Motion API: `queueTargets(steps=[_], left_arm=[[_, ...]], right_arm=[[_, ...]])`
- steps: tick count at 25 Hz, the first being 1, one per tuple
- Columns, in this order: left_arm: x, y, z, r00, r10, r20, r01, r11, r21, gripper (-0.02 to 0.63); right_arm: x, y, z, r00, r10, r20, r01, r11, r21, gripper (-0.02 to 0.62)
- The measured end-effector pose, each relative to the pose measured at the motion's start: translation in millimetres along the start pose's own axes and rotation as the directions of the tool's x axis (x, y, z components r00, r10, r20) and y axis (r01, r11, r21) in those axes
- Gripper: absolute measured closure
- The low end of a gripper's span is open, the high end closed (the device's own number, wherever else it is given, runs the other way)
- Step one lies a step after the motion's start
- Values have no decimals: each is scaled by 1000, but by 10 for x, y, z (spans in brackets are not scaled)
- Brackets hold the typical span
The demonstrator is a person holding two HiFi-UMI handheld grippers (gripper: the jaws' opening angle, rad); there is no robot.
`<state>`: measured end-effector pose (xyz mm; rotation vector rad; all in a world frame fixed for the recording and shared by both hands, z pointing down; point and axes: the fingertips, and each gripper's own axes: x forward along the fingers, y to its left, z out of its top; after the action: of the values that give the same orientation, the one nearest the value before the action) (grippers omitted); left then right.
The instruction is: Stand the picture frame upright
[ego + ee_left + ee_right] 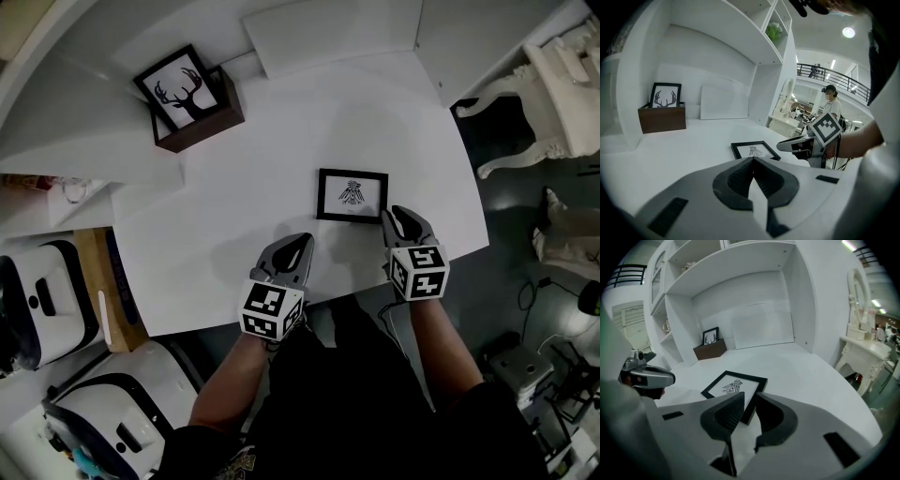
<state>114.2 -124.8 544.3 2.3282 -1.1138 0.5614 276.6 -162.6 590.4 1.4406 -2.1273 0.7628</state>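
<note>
- Black rectangular picture frame (352,195) with a small dark drawing lay flat, picture side up, on the white table (281,159).
- Right gripper (398,217) sat at the frame's 4 o'clock corner, its jaws slightly parted. The corner showed through the gap, unpinched.
- Left gripper (298,242), at the frame's 7 o'clock, was clenched on nothing.
- Black-framed antler print (183,92) stood in a brown wooden box (208,128) at 10 o'clock.

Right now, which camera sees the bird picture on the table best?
The head view: it looks down on the picture frame, so all four sides show. The right gripper view shows it bigger, but that gripper's fingers hide its near corner. The left gripper view shows it small and slanted.
</note>
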Motion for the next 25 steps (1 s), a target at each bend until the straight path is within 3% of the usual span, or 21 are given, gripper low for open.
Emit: queueTargets(steps=[9, 25], left_arm=[[-15, 57, -71, 1000, 30, -9, -30, 999, -29, 600], [37, 156, -4, 999, 37, -11, -37, 999, -39, 600]], right_arm=[[275, -83, -105, 997, -16, -82, 19, 999, 29, 512], [425, -91, -90, 994, 1, -107, 17, 985, 172, 514]])
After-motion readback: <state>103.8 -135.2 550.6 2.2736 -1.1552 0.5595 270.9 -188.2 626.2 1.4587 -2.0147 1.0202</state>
